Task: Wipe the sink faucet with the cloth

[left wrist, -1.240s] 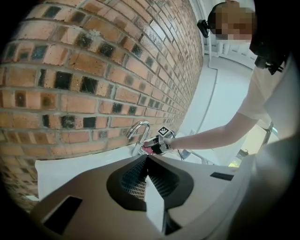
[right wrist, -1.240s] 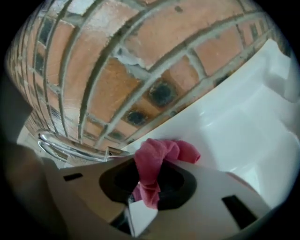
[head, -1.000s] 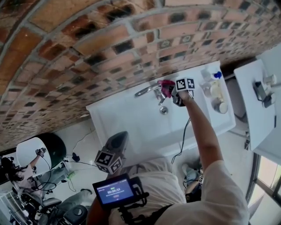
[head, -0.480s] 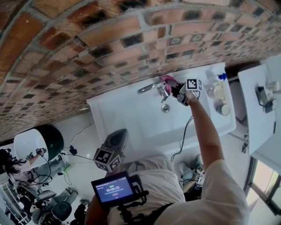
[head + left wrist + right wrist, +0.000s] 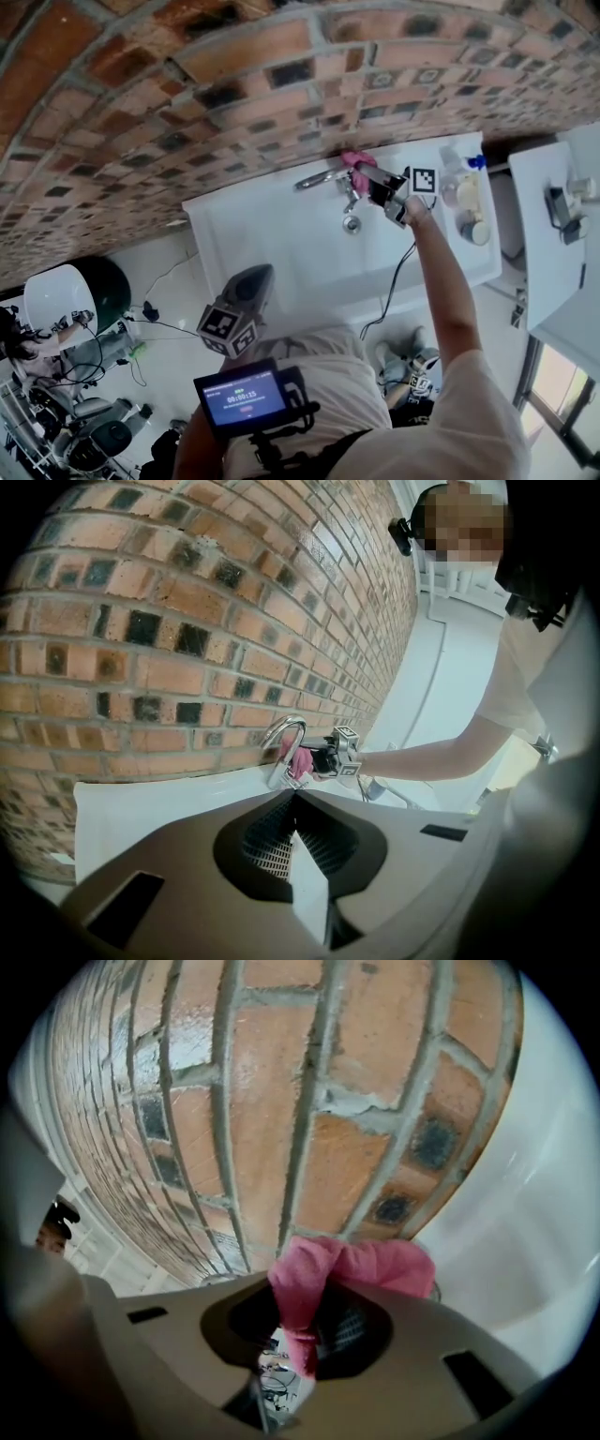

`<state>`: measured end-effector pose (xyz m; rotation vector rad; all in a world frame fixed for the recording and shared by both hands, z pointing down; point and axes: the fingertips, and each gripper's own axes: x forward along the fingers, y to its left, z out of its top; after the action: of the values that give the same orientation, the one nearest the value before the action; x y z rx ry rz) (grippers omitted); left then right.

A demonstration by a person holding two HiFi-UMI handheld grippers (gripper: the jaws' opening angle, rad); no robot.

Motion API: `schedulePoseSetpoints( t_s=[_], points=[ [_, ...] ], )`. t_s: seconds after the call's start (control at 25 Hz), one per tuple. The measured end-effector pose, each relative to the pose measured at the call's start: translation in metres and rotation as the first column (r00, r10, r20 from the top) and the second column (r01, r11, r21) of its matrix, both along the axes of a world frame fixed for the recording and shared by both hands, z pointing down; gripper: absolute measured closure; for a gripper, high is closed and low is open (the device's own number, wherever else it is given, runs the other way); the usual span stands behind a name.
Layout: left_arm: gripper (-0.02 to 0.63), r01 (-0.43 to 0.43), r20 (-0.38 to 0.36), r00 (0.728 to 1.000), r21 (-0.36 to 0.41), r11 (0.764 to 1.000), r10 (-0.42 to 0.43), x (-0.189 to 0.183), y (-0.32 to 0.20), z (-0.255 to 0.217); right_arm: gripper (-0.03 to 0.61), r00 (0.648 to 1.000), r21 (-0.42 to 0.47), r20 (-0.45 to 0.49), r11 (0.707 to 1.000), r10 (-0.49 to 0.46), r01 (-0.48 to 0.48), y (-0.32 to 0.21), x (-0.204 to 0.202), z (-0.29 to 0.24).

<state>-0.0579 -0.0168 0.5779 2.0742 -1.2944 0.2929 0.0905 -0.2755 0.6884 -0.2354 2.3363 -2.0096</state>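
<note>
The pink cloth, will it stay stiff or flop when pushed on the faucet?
Probably floppy: the pink cloth bunches and folds over the right gripper, holding no shape. It looks light, and would likely mould around the faucet rather than skid off.

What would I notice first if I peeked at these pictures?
The bright pink cloth jumps out first. It is pinched in the right gripper, right at the shiny faucet at the back of the white sink. Behind them stands a big red brick wall.
</note>
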Motion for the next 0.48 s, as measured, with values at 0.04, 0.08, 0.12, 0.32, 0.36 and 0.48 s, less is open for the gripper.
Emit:
schedulePoseSetpoints(
  t_s=[0.04,0.08,0.12,0.32,0.36,0.48],
  points=[
    [0.626,0.001,0.001,1.0,0.001,1.0,-0.001,0.0,0.0,0.0,0.489,1.0,0.009,-0.002,1.0,0.003,-0.003,0.0,0.001,-0.004],
    [0.626,0.001,0.002,1.0,0.002,1.0,-0.001,0.0,0.0,-0.001,0.489,1.0,0.015,0.002,1.0,0.006,-0.006,0.0,0.002,-0.008],
    [0.626,0.0,0.003,1.0,0.004,1.0,0.0,0.0,0.0,-0.002,0.489,1.0,0.02,0.012,1.0,0.01,-0.01,0.0,0.003,-0.014],
    [0.626,-0.002,-0.001,1.0,0.008,1.0,0.002,-0.001,0.002,-0.003,0.491,1.0,0.088,-0.01,0.996,0.013,-0.012,0.002,0.003,-0.043],
    [0.626,-0.002,-0.002,1.0,0.01,1.0,0.002,-0.001,0.002,-0.003,0.491,1.0,0.101,-0.023,0.995,0.013,-0.011,0.002,0.002,-0.047],
    [0.626,-0.004,-0.002,1.0,0.018,1.0,0.004,-0.002,0.003,-0.006,0.491,0.999,0.135,-0.047,0.991,0.012,-0.005,0.005,0.001,-0.057]
  ],
)
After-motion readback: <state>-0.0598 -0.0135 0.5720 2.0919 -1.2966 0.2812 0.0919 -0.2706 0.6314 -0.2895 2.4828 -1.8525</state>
